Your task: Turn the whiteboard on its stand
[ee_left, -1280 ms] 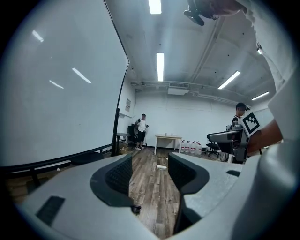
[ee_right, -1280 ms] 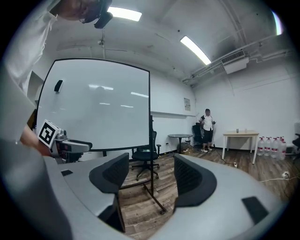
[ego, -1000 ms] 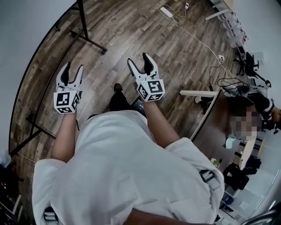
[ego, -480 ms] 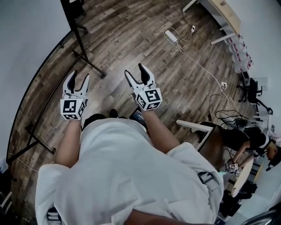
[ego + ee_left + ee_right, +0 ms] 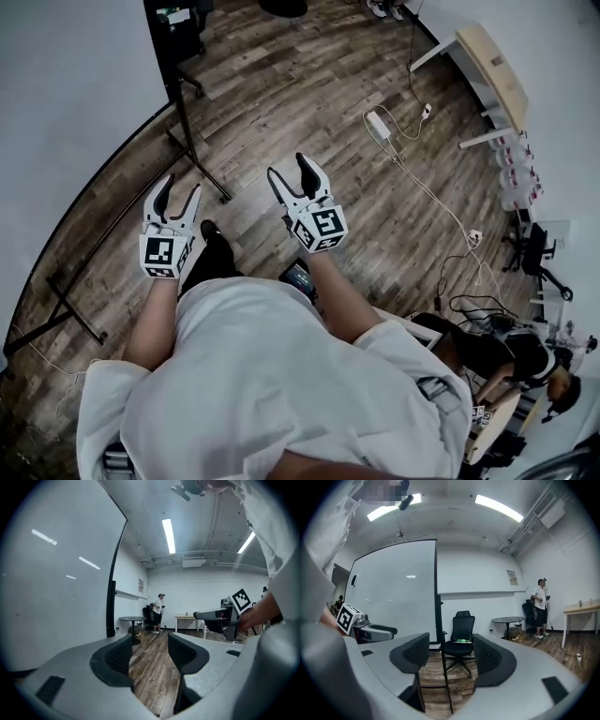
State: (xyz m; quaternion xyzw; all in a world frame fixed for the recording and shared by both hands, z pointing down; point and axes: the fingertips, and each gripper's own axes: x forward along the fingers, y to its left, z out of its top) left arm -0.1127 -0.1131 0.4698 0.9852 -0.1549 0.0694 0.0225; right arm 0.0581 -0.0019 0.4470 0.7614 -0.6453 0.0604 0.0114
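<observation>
As both forearms (image 5: 150,319) reach forward, left tool (image 5: 181,185) and right tool (image 5: 289,169) gape empty, seemingly near the whiteboard (image 5: 393,592).

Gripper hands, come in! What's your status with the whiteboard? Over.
Left gripper and right gripper open, fingers empty. Whiteboard untouched, close by on its stand. Office chair beyond its edge, over.

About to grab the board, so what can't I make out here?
Whiteboard lower edge: left gripper view, hidden behind the left gripper.
Green item on chair: right gripper view, too small.
Wall notice: right gripper view, too small to read.
</observation>
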